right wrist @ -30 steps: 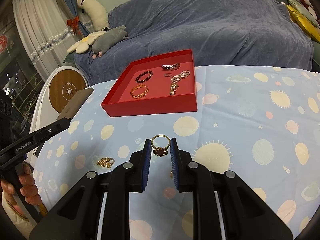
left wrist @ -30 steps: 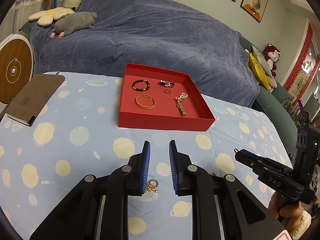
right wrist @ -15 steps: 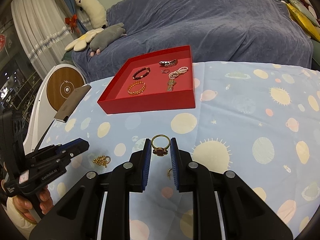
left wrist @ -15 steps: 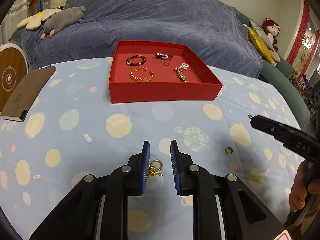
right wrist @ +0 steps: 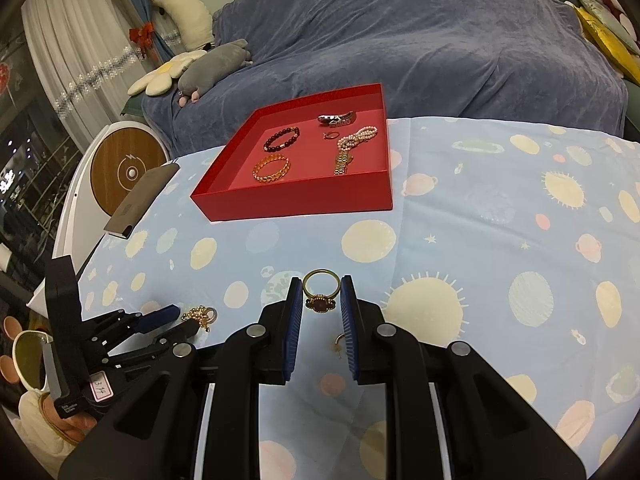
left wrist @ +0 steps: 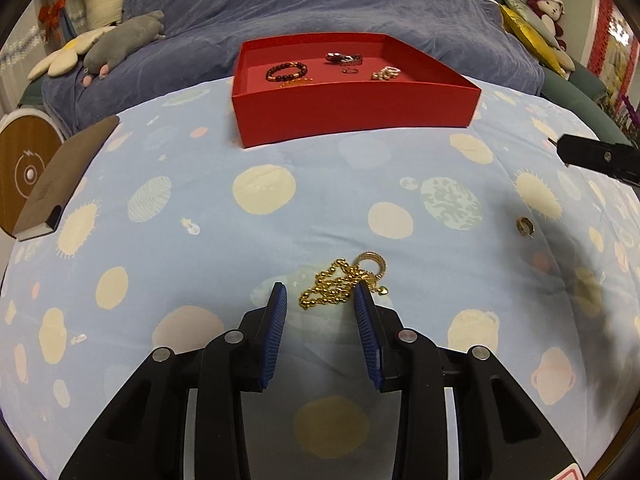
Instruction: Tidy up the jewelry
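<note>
Nearest me, my left gripper point(left wrist: 320, 300) has just been opening its jaws, and they now stand spread over a gold bead chain point(left wrist: 334, 286) heaped on the planet-print cloth point(left wrist: 160, 280); its right pad sits at the heap's edge, not yet pressing. The chain looks light, limp and slippery, likely to spill from a shallow pinch, so I judge the thick middle of the heap the best place to grip, not the ring pendant point(left wrist: 373, 264) at its one o'clock. My right gripper point(right wrist: 321, 300) pinches a gold ring with a red stone point(right wrist: 320, 292) by the sides of its band; it is stiff and small and could twist out. A small gold earring point(right wrist: 339, 343) lies on the cloth under that gripper, at five o'clock of the ring. Farther off, at twelve o'clock, the red tray point(right wrist: 296, 204) holds bracelets and pearls. On my left gripper a handwritten label seems to read "37"; other print is too small to read.
</note>
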`<state>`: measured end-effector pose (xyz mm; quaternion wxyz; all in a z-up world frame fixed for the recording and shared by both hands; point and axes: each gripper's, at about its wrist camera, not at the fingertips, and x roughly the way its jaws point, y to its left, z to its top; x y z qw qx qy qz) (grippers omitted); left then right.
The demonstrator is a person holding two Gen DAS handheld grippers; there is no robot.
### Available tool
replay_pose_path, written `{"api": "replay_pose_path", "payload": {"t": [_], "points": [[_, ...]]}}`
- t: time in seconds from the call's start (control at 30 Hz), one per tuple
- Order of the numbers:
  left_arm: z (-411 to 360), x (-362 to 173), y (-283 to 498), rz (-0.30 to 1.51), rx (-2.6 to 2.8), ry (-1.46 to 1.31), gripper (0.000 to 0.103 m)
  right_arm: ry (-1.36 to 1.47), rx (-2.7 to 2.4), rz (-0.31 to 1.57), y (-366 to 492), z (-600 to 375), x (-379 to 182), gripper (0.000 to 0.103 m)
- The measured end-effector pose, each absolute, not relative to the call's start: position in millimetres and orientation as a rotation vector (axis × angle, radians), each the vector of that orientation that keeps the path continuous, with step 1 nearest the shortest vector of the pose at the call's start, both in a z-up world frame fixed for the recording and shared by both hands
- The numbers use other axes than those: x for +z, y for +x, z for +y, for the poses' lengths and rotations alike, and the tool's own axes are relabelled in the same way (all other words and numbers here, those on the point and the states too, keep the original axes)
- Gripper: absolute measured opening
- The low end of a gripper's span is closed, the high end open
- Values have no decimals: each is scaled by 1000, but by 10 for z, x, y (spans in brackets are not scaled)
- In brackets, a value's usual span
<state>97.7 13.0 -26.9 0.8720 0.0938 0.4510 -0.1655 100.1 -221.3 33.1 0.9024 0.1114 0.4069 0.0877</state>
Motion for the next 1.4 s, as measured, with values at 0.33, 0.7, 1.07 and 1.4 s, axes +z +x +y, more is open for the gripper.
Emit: {"api": "replay_pose_path", "payload": {"t": [0.33,0.7,1.07,1.4], "points": [[38,-128,906,910,-447,161,4,233,177,845,1014,-2201,317,19],[342,663,812,777,-502,-63,4,234,185,834,1007,-2195,361,19],[270,1082,930,722,-507,-94,4,212,212,787,1027,-2103,597,19],[76,1268,1782,717,-443,-59,4,210,237,715,1618,-2116,1072,19]]}}
